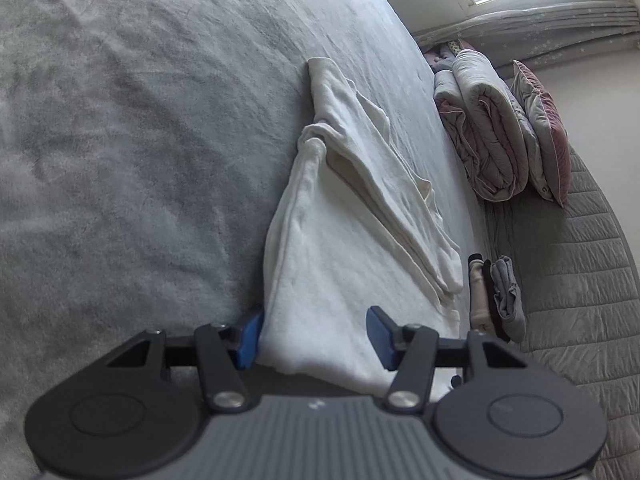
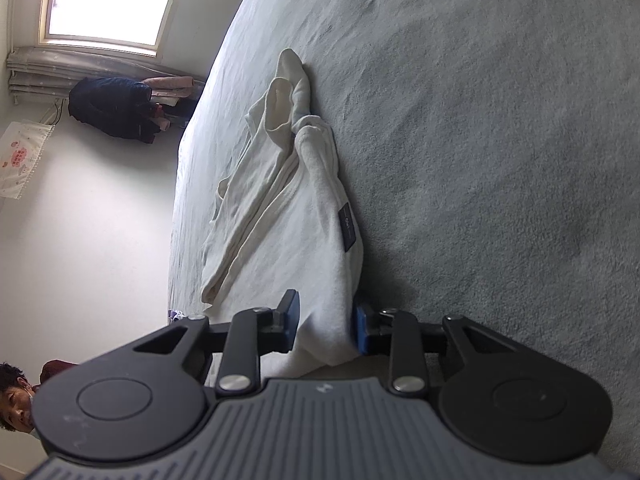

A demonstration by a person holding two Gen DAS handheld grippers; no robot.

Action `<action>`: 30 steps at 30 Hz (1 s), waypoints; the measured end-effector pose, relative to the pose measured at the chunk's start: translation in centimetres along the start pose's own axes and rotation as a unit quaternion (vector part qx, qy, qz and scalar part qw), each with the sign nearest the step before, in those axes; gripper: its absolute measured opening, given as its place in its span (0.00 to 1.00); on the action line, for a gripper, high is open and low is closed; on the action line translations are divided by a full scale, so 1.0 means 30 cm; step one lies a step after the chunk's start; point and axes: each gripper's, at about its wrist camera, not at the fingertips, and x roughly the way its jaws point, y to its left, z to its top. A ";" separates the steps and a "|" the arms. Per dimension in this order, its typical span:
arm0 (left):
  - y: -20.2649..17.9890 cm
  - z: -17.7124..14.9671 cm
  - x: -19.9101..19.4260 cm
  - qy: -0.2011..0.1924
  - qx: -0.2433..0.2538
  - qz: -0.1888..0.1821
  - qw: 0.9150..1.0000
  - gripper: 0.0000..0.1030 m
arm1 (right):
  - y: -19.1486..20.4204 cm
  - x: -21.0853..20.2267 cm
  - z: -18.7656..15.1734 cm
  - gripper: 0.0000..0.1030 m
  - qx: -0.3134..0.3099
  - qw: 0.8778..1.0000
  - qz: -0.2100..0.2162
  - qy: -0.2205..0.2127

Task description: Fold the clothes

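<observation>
Between the blue pads of the left claw [image 1: 316, 336], in the left wrist view, lies the near end of a white garment [image 1: 340, 240] on a grey bed [image 1: 140, 140]. The pads stand wide apart, released, with the cloth loose between them and only the left pad touching its edge. Ahead of the claw the garment stretches away in long folds. To the right of the claw a small stack of folded clothes [image 1: 496, 300] sits at the bed's edge, and further ahead on that side a rolled quilt [image 1: 484, 140] leans by a pillow [image 1: 544, 132].

Ahead of the right claw [image 2: 326, 328], in the right wrist view, the same white garment [image 2: 304, 200] runs away across the bed [image 2: 480, 140], a dark label [image 2: 347, 229] on its right edge. This claw is clenched on the garment's bunched near end, both pads pressing the cloth.
</observation>
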 end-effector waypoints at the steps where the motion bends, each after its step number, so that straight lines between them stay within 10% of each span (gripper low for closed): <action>1: -0.001 -0.002 -0.001 -0.001 -0.001 0.002 1.000 0.54 | 0.002 0.005 -0.001 0.31 0.001 1.000 0.001 -0.001; 18: -0.035 -0.057 -0.031 0.009 0.000 0.036 0.999 0.50 | -0.007 -0.008 -0.027 0.30 0.028 1.000 0.010 -0.006; 30: 0.002 -0.081 0.014 0.002 -0.080 -0.009 0.997 0.55 | 0.029 0.029 -0.027 0.31 0.009 1.000 -0.001 -0.005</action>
